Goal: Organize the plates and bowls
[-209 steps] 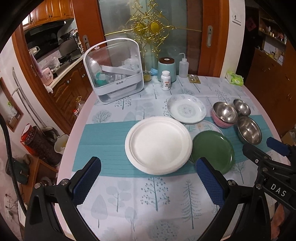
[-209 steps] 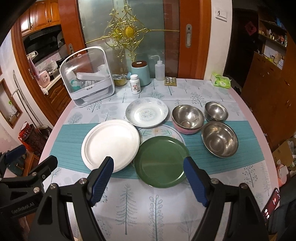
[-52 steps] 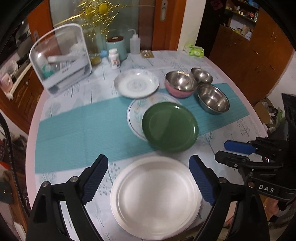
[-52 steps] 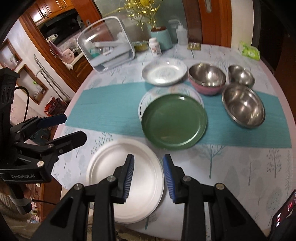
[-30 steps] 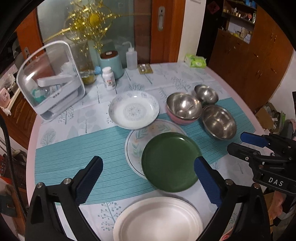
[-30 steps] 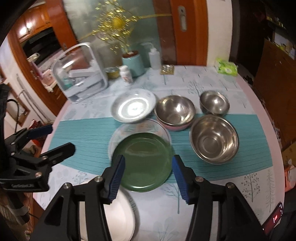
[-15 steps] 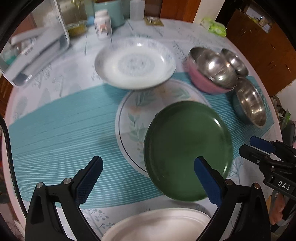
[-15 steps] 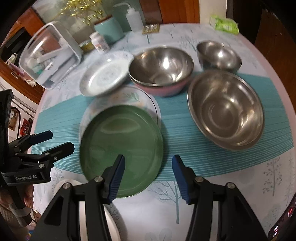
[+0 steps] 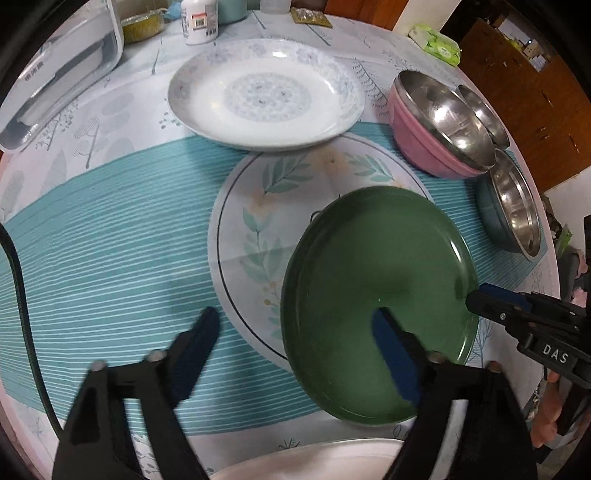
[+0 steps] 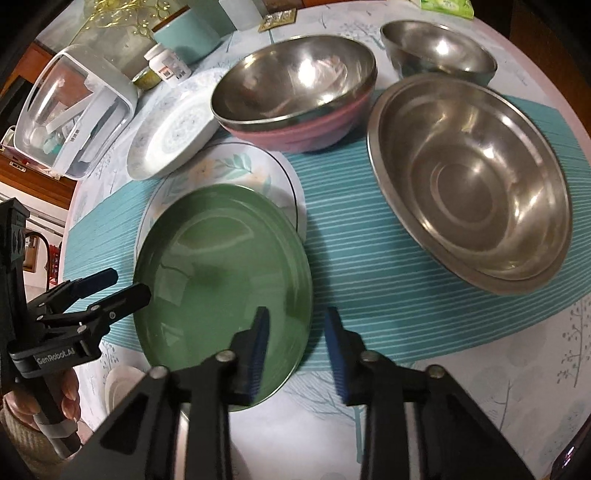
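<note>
Green plate (image 9: pixel 373 295) sits mid-table, overlapping the near-right part of a floral plate (image 9: pixel 266 206) that lies flat on the teal mat (image 9: pixel 110 236). Left gripper (image 9: pixel 295 332) is spread wide, low over the green plate's left rim: one blue pad over the mat, left of the plate, the other over the plate's inner face. Not gripping anything. Right gripper (image 10: pixel 297 341) is at the green plate's (image 10: pixel 221 280) near-right rim, jaws at a narrow gap, one pad over the plate surface, the other just outside the rim over the mat (image 10: pixel 369 288). Cannot tell if either pad touches the plate; the rim is not pinched.

Beyond the green plate, a white patterned plate (image 9: pixel 264 94) touches or just overlaps the floral plate's far edge. Right of it, beyond the green plate, a steel bowl nested in a pink bowl (image 10: pixel 303 129). A small steel bowl (image 10: pixel 437 55) sits farther back on the right. A large steel bowl (image 10: pixel 469 181) rests on the mat, right of the green plate and apart from it. A white plate (image 9: pixel 314 461) lies nearer than the green plate, at the table edge, mostly cut off by the frame. Far left of the green plate, a clear box (image 10: pixel 74 110) and a pill bottle (image 9: pixel 197 20).
</note>
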Demonstrator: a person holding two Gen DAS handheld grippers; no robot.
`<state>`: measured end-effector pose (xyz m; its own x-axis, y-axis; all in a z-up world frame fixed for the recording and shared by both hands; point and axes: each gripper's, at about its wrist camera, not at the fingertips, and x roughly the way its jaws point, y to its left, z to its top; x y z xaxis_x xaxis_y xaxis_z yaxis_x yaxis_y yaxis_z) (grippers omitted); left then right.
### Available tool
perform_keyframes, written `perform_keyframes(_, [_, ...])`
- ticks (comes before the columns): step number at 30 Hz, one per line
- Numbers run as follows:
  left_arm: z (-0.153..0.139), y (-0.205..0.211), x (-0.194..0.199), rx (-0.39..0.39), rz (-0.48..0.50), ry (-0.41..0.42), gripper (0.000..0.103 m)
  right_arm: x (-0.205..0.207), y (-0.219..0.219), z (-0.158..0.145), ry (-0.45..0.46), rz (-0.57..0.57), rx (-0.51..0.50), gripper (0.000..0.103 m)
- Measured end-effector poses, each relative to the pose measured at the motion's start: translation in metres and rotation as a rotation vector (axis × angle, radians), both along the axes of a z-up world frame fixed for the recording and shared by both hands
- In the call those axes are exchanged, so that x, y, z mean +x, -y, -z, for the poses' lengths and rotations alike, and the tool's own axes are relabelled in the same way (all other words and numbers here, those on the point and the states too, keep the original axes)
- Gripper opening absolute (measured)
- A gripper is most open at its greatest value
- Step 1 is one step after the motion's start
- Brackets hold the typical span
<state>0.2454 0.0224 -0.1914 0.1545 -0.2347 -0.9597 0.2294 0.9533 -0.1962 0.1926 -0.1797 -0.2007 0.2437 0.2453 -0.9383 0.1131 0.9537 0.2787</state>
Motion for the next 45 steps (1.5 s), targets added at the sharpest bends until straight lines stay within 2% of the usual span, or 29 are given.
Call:
perform_keyframes(1, [0.002,0.0,0.0,-0.008,0.003,-0.017,0.061,0.0,0.0,0.001,-0.002,0.001,0.004,0.022])
perform_keyframes(3, [0.008,-0.001,0.0,-0.02,0.005,-0.047,0.051,0.0,0.0,0.003,-0.008,0.0,0.007,0.017])
perform_keyframes(5, [0.011,-0.002,-0.002,-0.024,0.006,-0.06,0.047,0.001,0.001,0.003,-0.007,-0.002,0.001,0.014])
perform_keyframes(6, [0.011,-0.002,-0.003,-0.022,0.008,-0.049,0.04,0.001,0.0,0.004,-0.007,-0.002,0.001,0.013])
perform_keyframes(7, [0.011,-0.001,-0.003,-0.024,0.016,-0.051,0.029,0.001,0.001,0.004,-0.007,0.0,0.003,0.012])
perform_keyframes(8, [0.012,-0.001,-0.003,-0.03,0.022,-0.059,0.026,0.001,0.002,0.005,-0.007,0.002,0.004,0.01])
perform_keyframes(9, [0.012,-0.002,-0.003,-0.028,0.021,-0.057,0.024,0.002,0.003,0.005,-0.007,0.003,0.004,0.007])
perform_keyframes(15, [0.012,-0.007,-0.001,-0.047,0.009,-0.063,0.014,-0.001,0.008,0.006,-0.002,0.011,0.013,0.006])
perform_keyframes(23, [-0.004,-0.013,-0.011,-0.063,0.005,-0.057,0.013,-0.01,0.006,-0.009,0.021,0.008,0.016,0.006])
perform_keyframes(31, [-0.056,-0.022,-0.033,-0.122,-0.005,-0.007,0.013,-0.027,-0.002,-0.047,0.066,-0.01,0.04,0.006])
perform_keyframes(38, [-0.103,-0.049,-0.073,-0.137,-0.02,0.061,0.013,-0.054,-0.025,-0.085,0.123,-0.078,0.052,0.006])
perform_keyframes(45, [-0.122,-0.086,-0.124,-0.14,-0.069,0.078,0.013,-0.088,-0.052,-0.1,0.13,-0.178,0.077,0.006])
